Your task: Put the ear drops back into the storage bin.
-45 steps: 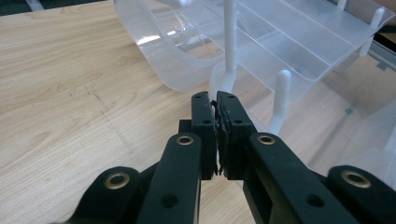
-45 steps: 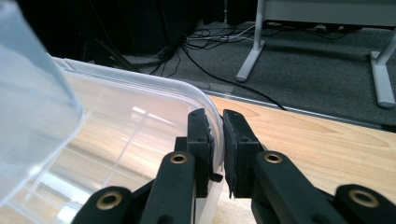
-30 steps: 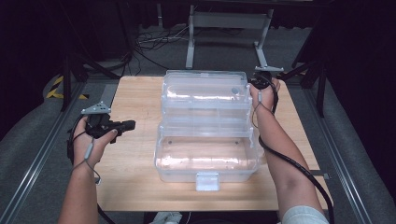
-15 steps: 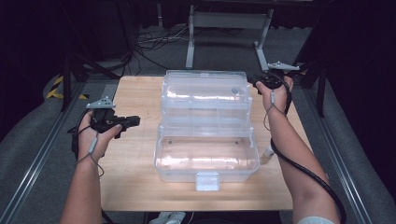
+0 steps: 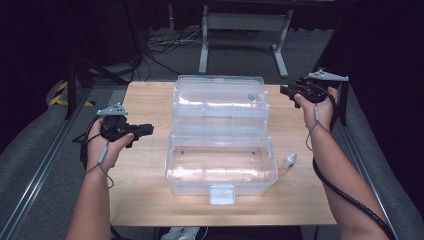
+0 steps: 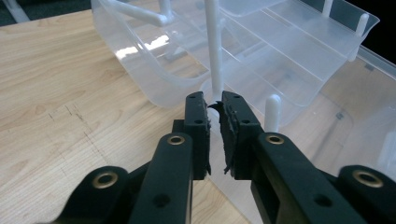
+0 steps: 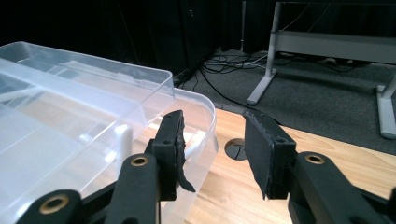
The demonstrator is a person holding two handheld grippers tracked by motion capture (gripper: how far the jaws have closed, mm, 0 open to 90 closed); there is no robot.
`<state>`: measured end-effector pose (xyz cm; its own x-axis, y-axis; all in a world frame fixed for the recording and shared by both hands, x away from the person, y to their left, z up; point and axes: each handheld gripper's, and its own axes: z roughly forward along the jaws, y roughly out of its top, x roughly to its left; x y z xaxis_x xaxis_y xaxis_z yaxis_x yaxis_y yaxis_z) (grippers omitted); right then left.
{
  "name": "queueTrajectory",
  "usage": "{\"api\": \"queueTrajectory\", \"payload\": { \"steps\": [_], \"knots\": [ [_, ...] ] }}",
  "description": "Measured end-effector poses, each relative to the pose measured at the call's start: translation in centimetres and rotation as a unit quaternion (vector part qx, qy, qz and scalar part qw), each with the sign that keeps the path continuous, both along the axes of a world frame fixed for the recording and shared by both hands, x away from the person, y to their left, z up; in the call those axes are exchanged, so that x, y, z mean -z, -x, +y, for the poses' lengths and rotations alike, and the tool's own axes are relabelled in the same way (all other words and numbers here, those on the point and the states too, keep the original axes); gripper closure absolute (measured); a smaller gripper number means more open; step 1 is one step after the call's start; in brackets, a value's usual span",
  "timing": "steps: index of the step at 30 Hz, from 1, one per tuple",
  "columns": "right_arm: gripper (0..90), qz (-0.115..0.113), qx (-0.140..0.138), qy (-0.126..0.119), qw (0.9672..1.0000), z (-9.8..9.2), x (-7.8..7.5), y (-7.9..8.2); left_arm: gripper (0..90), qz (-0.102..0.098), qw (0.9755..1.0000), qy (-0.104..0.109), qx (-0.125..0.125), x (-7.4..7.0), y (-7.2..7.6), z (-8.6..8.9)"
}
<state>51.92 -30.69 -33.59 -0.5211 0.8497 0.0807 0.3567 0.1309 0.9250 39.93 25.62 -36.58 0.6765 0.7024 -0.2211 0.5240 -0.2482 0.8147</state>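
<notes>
**Now both grippers stand off the open clear box**

Centrally in the high view sits the clear plastic box (image 5: 222, 150), open on the wooden table (image 5: 145, 200), its lid (image 5: 219, 100) swung back toward the top of the frame and its white latch (image 5: 222, 194) at the near edge. Its tiered inner trays lie spread between base and lid.

At the left of that view, the left gripper (image 5: 148, 129) is held level in the person's left hand (image 5: 106, 145), pointing right toward the box and near its left wall without touching it. From the left gripper view, the left gripper (image 6: 214, 108) has its jaws narrow, with only a slim gap between the worn black pads; they have just been opening a little, and nothing sits between them. Just beyond the tips rises a white post (image 6: 213, 46) of the tray linkage, with the curved clear wall of the box (image 6: 154, 60) at upper centre.

At the upper right of the high view, the right gripper (image 5: 286, 90) is lifted in the right hand (image 5: 317, 107), clear of the lid's right corner. In the right gripper view its jaws (image 7: 212, 140) stand moderately apart and have just been opening, empty, with the lid's corner (image 7: 187, 100) on the left of the frame.

A small white bottle (image 5: 289, 160) lies on the table just right of the box's base.
</notes>
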Motion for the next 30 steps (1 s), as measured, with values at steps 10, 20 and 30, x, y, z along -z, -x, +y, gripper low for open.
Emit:
{"api": "queueTrajectory", "payload": {
  "steps": [10, 20, 30],
  "knots": [
    [56.3, 0.006, -0.021, 0.006, 0.9997, -1.3, -1.0, 2.8, 67.5, 0.006, 1.0, -0.004, 0.004, 0.1, -0.2, -0.2],
    [55.2, 0.026, -0.045, 0.027, 0.9983, -2.2, -1.7, 5.2, 60.6, 0.018, 0.9998, -0.001, 0.002, 0.2, -0.2, 0.1],
    [54.0, 0.055, -0.07, 0.058, 0.9944, -2.7, -1.7, 6.8, 59.8, 0.02, 0.9998, 0.001, 0.0, 0.2, 0.0, 0.1]
  ]
}}
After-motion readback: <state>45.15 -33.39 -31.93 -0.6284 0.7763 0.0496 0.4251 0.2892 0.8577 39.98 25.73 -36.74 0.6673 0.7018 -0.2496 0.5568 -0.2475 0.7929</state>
